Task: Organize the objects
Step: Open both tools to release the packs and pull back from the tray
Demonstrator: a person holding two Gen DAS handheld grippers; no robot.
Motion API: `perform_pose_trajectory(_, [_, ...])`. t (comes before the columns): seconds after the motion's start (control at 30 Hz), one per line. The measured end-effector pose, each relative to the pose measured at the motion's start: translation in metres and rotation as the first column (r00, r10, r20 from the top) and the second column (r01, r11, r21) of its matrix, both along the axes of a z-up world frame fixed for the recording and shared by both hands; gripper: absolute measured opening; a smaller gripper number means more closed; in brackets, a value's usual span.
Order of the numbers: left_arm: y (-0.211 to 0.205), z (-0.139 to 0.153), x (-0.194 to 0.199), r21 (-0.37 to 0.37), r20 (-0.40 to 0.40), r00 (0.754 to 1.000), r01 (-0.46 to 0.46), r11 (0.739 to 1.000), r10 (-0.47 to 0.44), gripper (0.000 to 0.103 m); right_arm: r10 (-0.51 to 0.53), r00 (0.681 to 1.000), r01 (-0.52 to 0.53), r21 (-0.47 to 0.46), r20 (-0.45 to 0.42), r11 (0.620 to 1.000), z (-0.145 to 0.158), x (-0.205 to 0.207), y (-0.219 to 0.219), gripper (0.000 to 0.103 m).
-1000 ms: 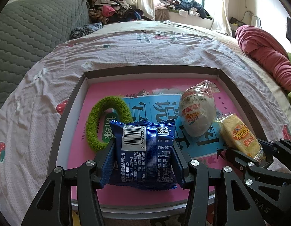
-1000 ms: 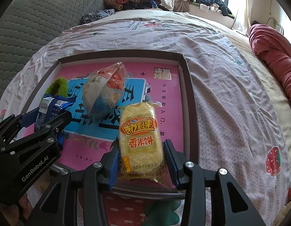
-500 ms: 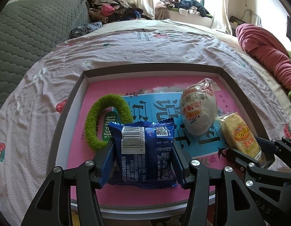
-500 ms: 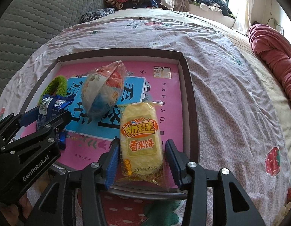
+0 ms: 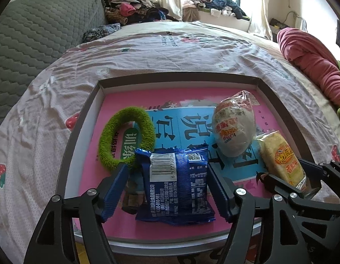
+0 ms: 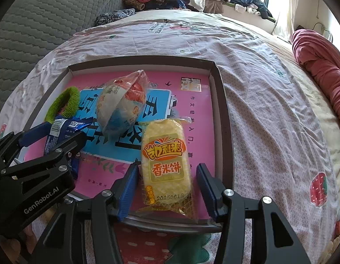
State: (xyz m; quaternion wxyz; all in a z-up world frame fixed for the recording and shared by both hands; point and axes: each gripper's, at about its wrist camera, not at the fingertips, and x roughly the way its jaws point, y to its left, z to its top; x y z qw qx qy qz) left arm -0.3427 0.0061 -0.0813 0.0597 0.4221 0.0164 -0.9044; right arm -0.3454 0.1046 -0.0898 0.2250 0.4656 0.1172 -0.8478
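Note:
A shallow box lid [image 5: 88,110] with a pink floor lies on the bed and shows in the right wrist view too [image 6: 222,101]. In it lie a blue snack packet [image 5: 176,182], a green fuzzy ring [image 5: 126,138], a round wrapped bun [image 5: 233,127] and a yellow rice cracker packet [image 6: 165,162]. My left gripper [image 5: 167,191] is open, its fingers apart from the blue packet on both sides. My right gripper [image 6: 167,187] is open around the yellow packet, with gaps on both sides. Both packets rest on the lid floor.
The lid sits on a pale patterned bedsheet [image 5: 170,50]. A grey quilted headboard [image 5: 33,35] is at the left, a red blanket [image 5: 310,63] at the right, and piled clothes [image 5: 134,11] lie by the window behind.
Both grippers have opened: the left has let go of the blue packet and the right of the yellow packet, which now lie on the lid floor.

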Motion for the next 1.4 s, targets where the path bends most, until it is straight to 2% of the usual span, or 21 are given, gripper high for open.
perform_pose_trajectory(0.17, [-0.003,0.000,0.000,0.004,0.006,1.000,-0.005,1.000,0.005,0.076,0.001,1.000,-0.001,0.002,-0.002,1.000,0.000,0.001,0.001,0.055])
perform_pose_trajectory(0.3, [-0.004,0.001,0.000,0.005,0.005,1.000,-0.008,1.000,0.008,0.077,0.002,1.000,-0.002,0.003,-0.002,1.000,0.000,0.001,0.001,0.061])
perform_pose_trajectory(1.17, [-0.010,0.009,0.005,0.008,0.001,0.999,-0.041,0.999,0.041,0.085,-0.002,1.000,0.002,0.000,-0.021,1.000,0.008,0.003,0.003,0.064])
perform_pose_trajectory(1.4, [-0.012,0.013,0.006,0.017,-0.006,0.999,-0.049,0.999,0.049,0.088,-0.007,1.000,0.007,-0.004,-0.028,1.000,0.011,0.003,0.004,0.069])
